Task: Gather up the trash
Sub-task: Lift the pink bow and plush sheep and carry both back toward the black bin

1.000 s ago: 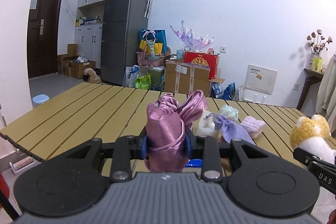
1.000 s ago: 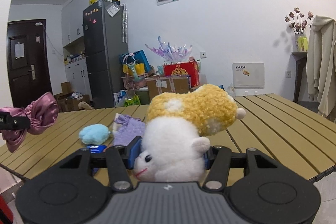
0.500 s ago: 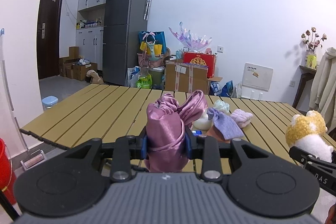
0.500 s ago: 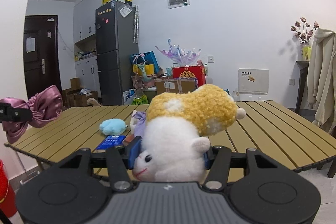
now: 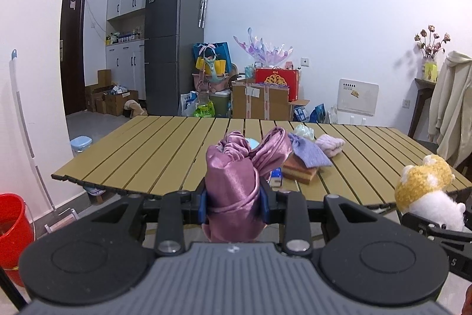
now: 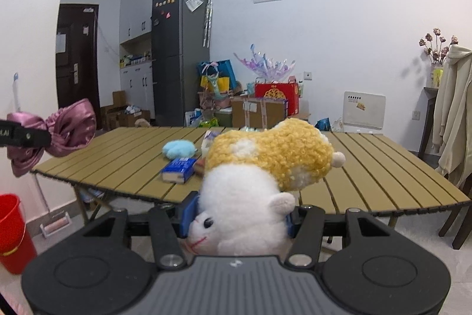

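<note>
The left gripper [image 5: 233,204] is clamping a pink satin bow [image 5: 236,167] and the right gripper [image 6: 236,222] a plush hamster [image 6: 259,182], both clear of the table [image 5: 165,149], while ahead several items, among them a blue packet [image 6: 179,169], are awaiting collection and a red bucket [image 6: 11,232] is sitting low left.

We hold the left hand-held gripper [image 5: 233,204] level and slightly nose-down, its blue pads [image 5: 202,204] clamped on a mauve satin fabric bow [image 5: 236,182]. Our right hand-held gripper [image 6: 236,222], just to its right, grips a white-and-yellow fuzzy plush toy [image 6: 259,182] between its pads, jaws set wider.
</note>
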Available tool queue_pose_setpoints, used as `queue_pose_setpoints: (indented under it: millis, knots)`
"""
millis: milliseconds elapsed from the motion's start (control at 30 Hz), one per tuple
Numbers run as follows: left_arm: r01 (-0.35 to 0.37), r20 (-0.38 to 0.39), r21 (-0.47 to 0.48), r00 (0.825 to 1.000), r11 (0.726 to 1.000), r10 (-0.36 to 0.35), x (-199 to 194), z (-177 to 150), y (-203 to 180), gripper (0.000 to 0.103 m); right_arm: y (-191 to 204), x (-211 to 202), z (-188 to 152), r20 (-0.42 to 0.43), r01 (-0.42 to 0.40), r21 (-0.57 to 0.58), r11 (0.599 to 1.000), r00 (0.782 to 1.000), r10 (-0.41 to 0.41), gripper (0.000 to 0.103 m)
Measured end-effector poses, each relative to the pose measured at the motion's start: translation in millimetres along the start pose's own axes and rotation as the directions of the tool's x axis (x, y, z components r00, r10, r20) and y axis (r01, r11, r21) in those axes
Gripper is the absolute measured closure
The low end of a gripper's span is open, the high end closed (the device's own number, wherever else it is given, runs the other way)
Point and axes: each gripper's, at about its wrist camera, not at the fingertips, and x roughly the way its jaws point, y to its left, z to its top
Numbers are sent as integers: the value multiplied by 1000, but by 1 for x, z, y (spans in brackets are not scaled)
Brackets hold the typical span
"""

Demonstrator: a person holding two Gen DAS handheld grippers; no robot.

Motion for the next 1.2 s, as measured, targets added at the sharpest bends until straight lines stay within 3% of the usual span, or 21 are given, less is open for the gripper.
queue_pose_setpoints:
  millis: [333, 667, 933, 1200]
  knots:
    - [4, -68, 29, 998, 1000, -2, -22, -40, 2, 71, 12, -35, -39, -82, -31, -25, 999, 996, 29, 50]
    - [7, -189, 50, 982, 999, 3, -18, -93, 11, 71, 12, -35, -71, -184, -45, -13, 999, 982, 41, 50]
    - [8, -300, 57, 954, 998, 9, 4, -128, 13, 71, 12, -25, -98, -270, -40, -4, 999, 962, 38, 50]
    - [5, -407, 56, 913, 998, 18, 28, -159, 15, 71, 13, -7, -123, -351, -35, 8, 999, 936, 36, 50]
